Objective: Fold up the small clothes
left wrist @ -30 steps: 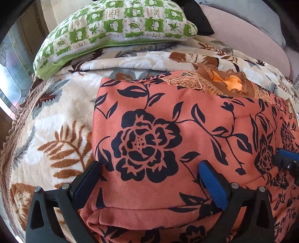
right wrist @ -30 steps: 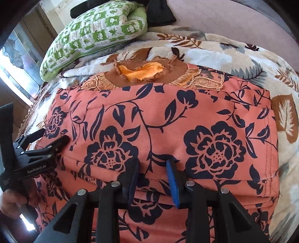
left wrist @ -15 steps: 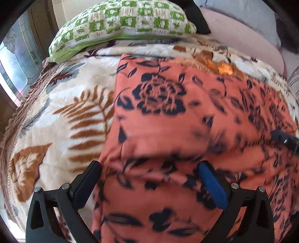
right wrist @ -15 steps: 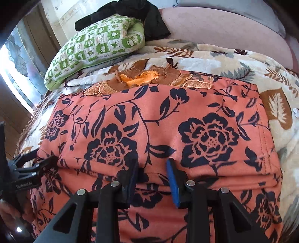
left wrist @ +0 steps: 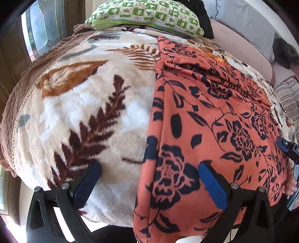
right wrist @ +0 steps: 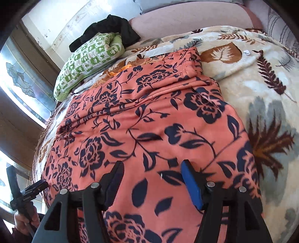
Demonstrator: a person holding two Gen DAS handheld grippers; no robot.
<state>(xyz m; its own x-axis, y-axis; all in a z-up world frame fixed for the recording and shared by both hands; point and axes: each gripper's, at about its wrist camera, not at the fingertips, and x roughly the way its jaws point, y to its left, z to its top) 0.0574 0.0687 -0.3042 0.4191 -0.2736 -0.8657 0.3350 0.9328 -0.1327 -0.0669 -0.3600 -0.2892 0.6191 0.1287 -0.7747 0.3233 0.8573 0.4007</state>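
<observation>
A salmon garment with a dark navy flower print (left wrist: 214,119) (right wrist: 149,130) lies flat on a leaf-patterned plush blanket (left wrist: 89,104) (right wrist: 271,89). A folded flap forms a ridge across its far end, beside a brown and orange collar (right wrist: 119,69). My left gripper (left wrist: 149,179) stands open over the garment's left edge, one finger above the blanket and one above the cloth. My right gripper (right wrist: 152,179) hangs over the near part of the garment, its jaws opening; cloth lies between them but the pads do not press it. Each gripper shows at the edge of the other's view.
A green and white checked pillow (left wrist: 149,15) (right wrist: 87,61) and a black cloth (right wrist: 106,30) lie at the far end against a pink headboard (right wrist: 186,16). A window (right wrist: 20,82) is on the left. A person in striped clothing (left wrist: 287,99) sits at the right.
Both grippers have drawn back toward the near edge of the bed. The right jaws, narrow on a fold of the garment before, have spread and let it go. The left gripper shifted left.
</observation>
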